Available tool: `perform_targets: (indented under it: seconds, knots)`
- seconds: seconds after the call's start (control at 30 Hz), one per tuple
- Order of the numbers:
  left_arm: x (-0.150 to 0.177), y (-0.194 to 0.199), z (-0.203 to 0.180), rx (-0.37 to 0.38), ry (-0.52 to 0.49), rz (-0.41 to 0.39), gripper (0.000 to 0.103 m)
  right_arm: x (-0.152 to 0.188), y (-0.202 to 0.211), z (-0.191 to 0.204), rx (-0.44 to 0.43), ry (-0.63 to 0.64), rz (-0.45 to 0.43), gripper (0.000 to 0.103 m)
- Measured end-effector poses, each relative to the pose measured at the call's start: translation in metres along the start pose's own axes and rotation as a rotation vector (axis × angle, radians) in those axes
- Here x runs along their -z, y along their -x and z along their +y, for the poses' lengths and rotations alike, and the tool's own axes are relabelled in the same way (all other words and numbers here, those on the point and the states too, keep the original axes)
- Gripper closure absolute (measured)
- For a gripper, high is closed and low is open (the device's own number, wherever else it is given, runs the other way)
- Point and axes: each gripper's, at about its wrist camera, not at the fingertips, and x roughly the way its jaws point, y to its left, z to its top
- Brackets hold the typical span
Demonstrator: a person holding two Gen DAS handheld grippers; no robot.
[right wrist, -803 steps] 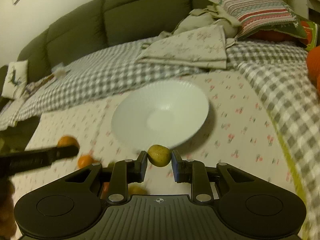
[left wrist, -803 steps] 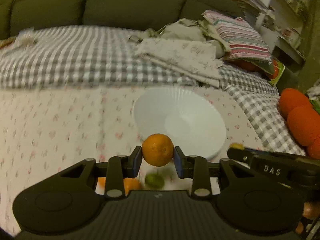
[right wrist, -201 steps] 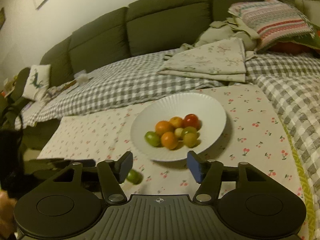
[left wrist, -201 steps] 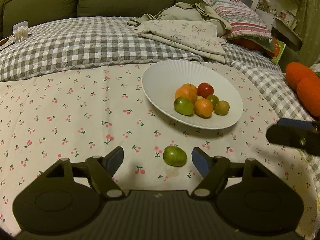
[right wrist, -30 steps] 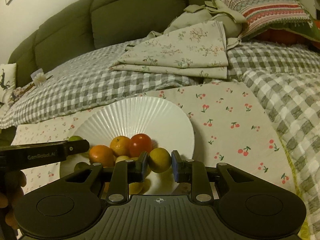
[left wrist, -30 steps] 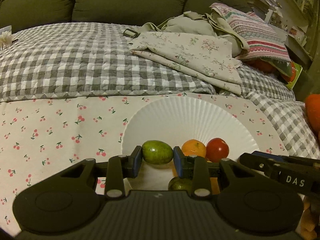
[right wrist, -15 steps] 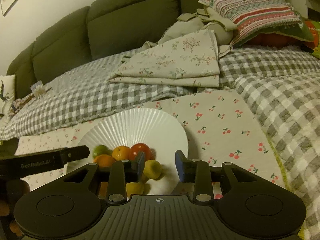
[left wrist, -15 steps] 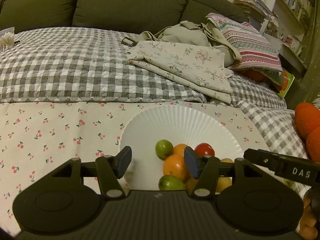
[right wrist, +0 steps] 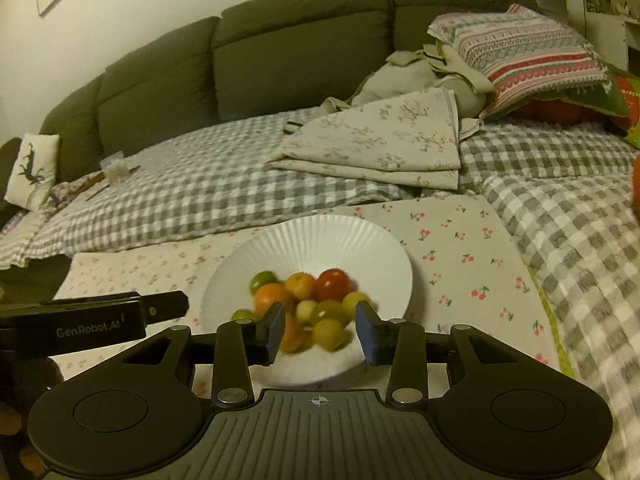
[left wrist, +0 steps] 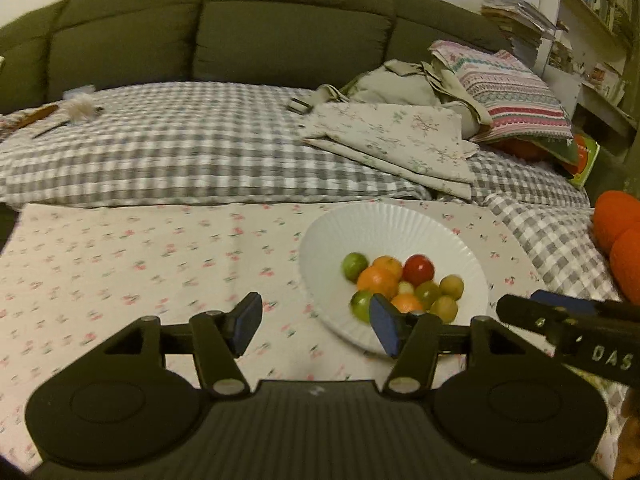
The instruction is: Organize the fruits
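Right wrist: cherry-print cloth (right wrist: pixel 452 236), checked blanket (right wrist: pixel 224 196), green sofa (right wrist: pixel 280 56) behind.

Both wrist views down onto plate (left wrist: pixel 394 216)

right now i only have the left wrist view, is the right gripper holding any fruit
observer: no. the right gripper is open, its jaws have just been opening, with nothing between the blue pads; the fruit sits behind them in the white ribbed bowl.
operator: any loose fruit right of the bowl
observer: none shows on the cherry-print cloth there.
operator: what's at the far left end
observer: a small white cushion with a dark animal print, against the olive-green sofa.
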Motion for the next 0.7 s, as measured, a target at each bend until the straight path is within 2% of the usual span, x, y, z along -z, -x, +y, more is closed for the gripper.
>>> perform_targets:
  seconds: [0.17,0.4,0.7]
  knots:
    - [0.019,0.038,0.007,-0.037,-0.001,-0.026,0.04,0.01,0.033,0.023,-0.004,0.026,-0.039,0.057]
    - [0.04,0.078,0.006,-0.058,-0.024,-0.07,0.037,0.036,0.075,0.042,0.012,0.016,-0.083,0.056]
    - [0.065,0.108,0.003,-0.071,-0.025,-0.097,0.021,0.069,0.117,0.06,0.053,0.052,-0.147,0.034]
